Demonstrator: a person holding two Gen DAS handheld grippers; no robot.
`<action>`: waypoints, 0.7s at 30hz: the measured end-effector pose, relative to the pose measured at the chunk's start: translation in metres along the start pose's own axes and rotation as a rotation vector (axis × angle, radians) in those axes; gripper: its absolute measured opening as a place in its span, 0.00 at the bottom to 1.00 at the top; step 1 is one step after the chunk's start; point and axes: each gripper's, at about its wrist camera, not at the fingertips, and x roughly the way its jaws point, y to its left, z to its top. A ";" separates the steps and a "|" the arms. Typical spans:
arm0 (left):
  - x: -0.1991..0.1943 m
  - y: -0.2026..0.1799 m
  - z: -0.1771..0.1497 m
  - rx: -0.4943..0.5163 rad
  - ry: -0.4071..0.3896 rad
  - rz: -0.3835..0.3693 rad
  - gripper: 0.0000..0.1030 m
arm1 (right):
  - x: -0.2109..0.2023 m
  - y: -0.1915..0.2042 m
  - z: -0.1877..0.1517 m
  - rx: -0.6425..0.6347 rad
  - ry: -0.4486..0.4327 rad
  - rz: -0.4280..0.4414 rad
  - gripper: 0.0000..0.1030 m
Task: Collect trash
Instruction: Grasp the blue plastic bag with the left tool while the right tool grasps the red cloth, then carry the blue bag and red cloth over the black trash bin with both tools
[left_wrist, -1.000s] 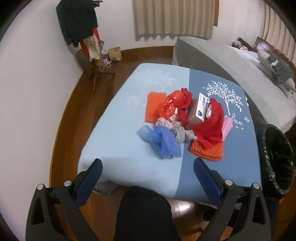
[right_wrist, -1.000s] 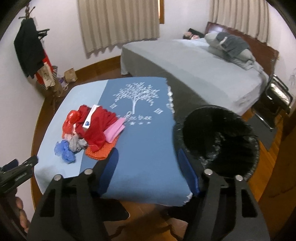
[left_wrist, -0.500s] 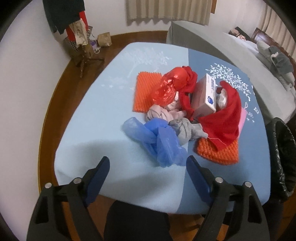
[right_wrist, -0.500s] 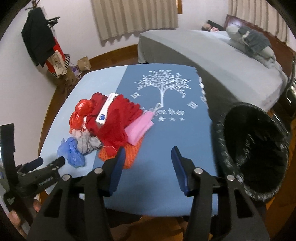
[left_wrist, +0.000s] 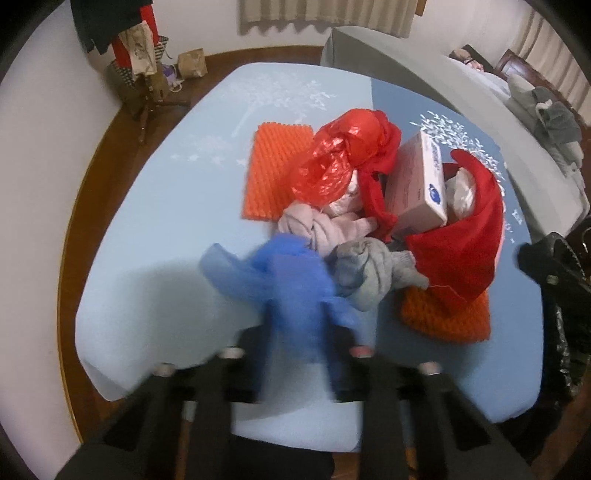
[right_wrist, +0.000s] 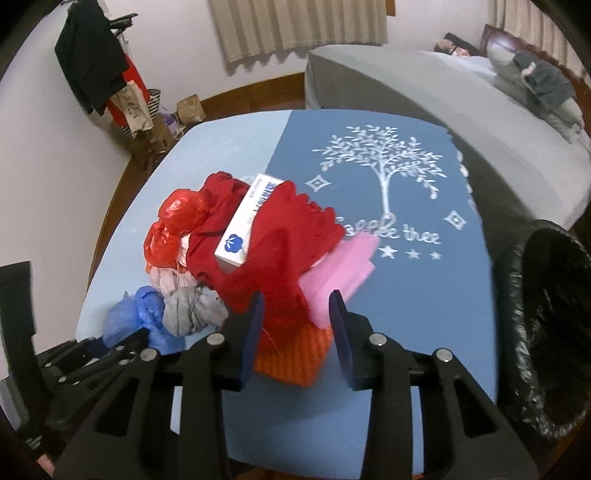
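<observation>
Left hand-held gripper (left_wrist: 299, 332) advanced onto blue bag (left_wrist: 284, 280); tablecloth (right_wrist: 406, 295) reads "thee".

— How many plastic bags in the pile?
— Two: one crumpled red plastic bag (left_wrist: 338, 157) and one crumpled blue plastic bag (left_wrist: 291, 280).

— Those ridged orange mats?
— Two as well, one flat orange ridged mat (left_wrist: 275, 166) at the far side, another orange ridged mat (left_wrist: 447, 314) under the clothes.

— Boxes?
— One white cardboard box (right_wrist: 247, 218).

— Cloth items?
— One red garment (right_wrist: 280, 251), one folded pink cloth (right_wrist: 341, 273), two knotted bundles: a pinkish-grey cloth bundle (left_wrist: 321, 225) and a grey cloth bundle (left_wrist: 373, 275).

— Bins?
— One black-lined trash bin (right_wrist: 546, 325).
</observation>
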 end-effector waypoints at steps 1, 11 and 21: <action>-0.002 0.000 0.000 0.003 -0.005 0.001 0.13 | 0.004 0.001 0.001 -0.002 0.004 0.002 0.34; -0.021 0.011 0.003 -0.026 -0.027 -0.003 0.07 | 0.038 0.007 0.009 -0.027 0.064 0.029 0.02; -0.055 0.007 -0.001 -0.014 -0.069 0.013 0.07 | -0.012 -0.007 0.015 -0.022 -0.018 0.058 0.02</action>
